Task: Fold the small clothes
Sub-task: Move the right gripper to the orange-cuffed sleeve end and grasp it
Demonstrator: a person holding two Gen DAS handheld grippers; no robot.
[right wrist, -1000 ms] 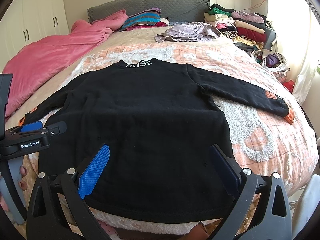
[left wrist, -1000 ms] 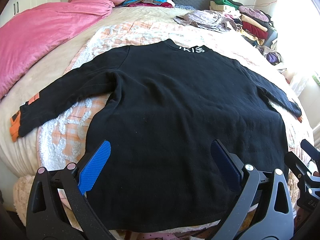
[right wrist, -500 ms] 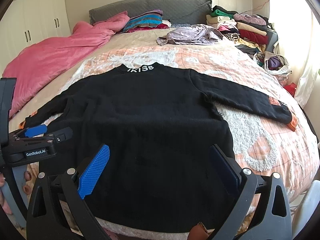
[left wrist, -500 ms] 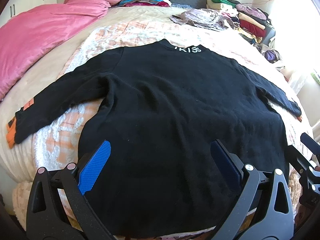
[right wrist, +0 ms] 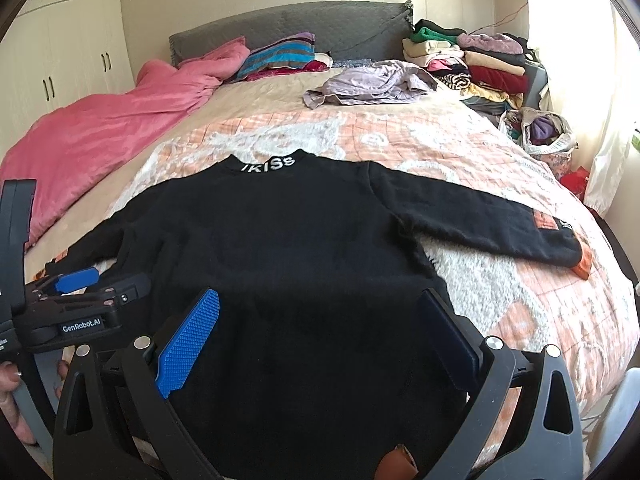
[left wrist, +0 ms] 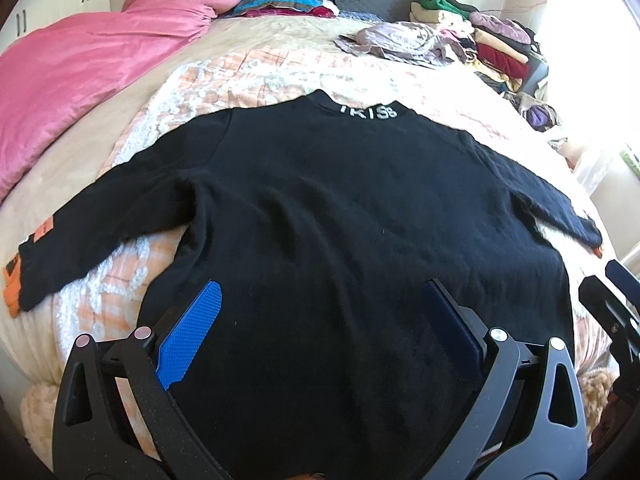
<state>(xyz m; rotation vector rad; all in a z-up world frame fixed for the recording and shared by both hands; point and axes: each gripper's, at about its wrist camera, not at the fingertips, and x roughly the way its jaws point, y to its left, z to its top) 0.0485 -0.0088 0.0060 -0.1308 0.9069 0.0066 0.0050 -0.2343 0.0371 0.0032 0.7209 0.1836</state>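
Note:
A black long-sleeved sweater point(left wrist: 340, 220) lies flat on the bed, collar with white letters at the far end, both sleeves spread out with orange cuffs. It also shows in the right wrist view point(right wrist: 288, 248). My left gripper point(left wrist: 320, 300) is open and empty, above the sweater's lower left part. My right gripper point(right wrist: 320, 308) is open and empty, above the lower right part. The left gripper also appears at the left edge of the right wrist view point(right wrist: 80, 280).
A pink duvet point(left wrist: 80, 64) lies along the bed's left side. A crumpled lilac garment point(right wrist: 368, 84) lies near the headboard. Stacks of folded clothes point(right wrist: 480, 60) sit at the far right corner. A peach and white blanket point(right wrist: 500, 272) covers the bed.
Both grippers have drawn back and risen a little from the sweater, so the far end of the bed shows more. The sweater has not moved.

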